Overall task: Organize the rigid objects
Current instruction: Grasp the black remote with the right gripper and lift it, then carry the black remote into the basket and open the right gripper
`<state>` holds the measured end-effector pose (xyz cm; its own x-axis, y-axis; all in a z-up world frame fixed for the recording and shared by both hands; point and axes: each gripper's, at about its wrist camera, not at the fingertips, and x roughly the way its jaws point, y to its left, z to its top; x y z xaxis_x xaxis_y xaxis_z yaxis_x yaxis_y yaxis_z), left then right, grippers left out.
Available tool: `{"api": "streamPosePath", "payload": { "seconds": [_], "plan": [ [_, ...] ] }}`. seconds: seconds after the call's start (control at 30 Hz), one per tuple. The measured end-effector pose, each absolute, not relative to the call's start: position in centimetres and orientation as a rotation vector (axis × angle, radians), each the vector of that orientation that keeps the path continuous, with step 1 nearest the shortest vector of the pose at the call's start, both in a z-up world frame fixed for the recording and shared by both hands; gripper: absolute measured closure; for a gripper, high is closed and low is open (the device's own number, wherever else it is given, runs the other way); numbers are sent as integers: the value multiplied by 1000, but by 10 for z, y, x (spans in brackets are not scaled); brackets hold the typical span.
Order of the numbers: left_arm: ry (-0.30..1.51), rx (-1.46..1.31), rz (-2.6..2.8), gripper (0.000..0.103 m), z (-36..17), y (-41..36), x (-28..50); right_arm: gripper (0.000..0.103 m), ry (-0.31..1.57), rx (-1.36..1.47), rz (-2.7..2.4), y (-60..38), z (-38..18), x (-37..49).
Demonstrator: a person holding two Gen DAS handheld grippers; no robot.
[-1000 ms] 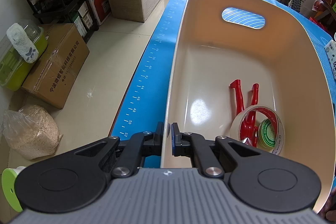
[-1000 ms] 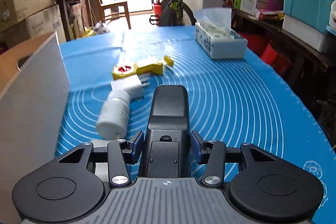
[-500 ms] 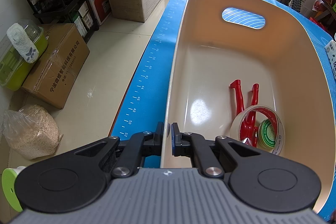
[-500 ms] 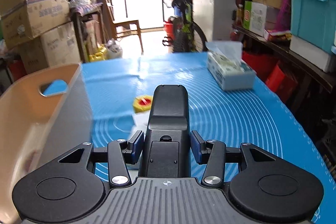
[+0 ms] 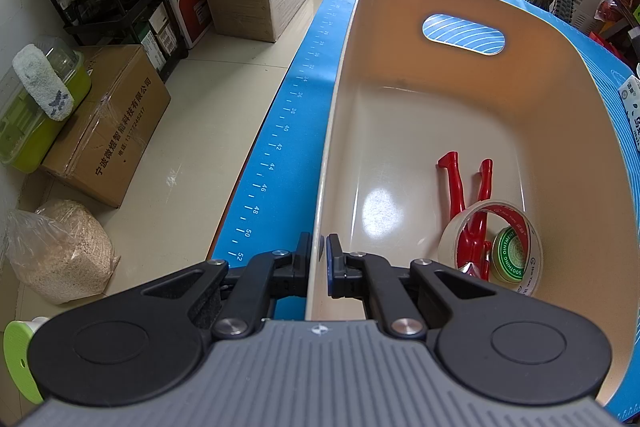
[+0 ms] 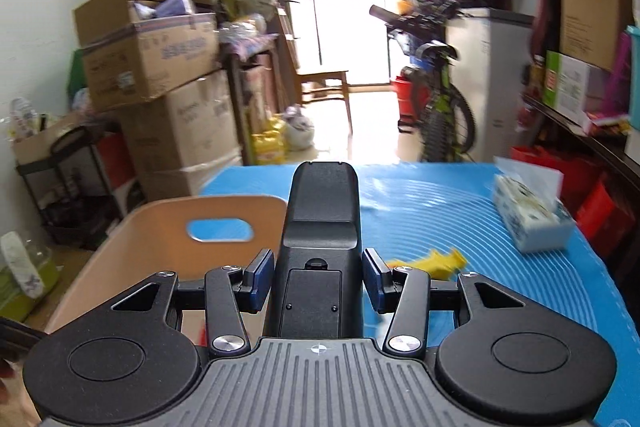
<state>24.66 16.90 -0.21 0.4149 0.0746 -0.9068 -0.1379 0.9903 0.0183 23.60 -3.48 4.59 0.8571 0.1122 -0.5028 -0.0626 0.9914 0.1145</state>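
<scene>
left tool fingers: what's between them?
The near rim of the beige bin sits between the left tool fingers, clamped; left wrist view shows it. Nothing else is in the gap.

My left gripper point(image 5: 319, 259): black linkage arms, silver screw heads, blue pads on the fingertips point(image 5: 331, 255), low in the frame's centre.
My left housing: grey ribbed plate along the bottom edge, small crosshair mark, a black round disc at each side.
My right gripper point(image 6: 318, 277): same black arms, silver screws, blue-faced fingertips point(image 6: 260, 273).
My right housing: grey ribs, crosshair mark, two black discs in the bottom corners.
</scene>
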Motion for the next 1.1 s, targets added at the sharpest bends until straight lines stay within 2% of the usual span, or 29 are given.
{"api": "streamPosePath", "payload": {
  "seconds": [0.53,1.1],
  "plan": [
    [1135,-63,133,95,-2,170,246,50,688,-47,287,40,24,262],
    [1135,-62,132,95,-2,169,248,49,1021,-179,344,76,-14,287]
  ]
}}
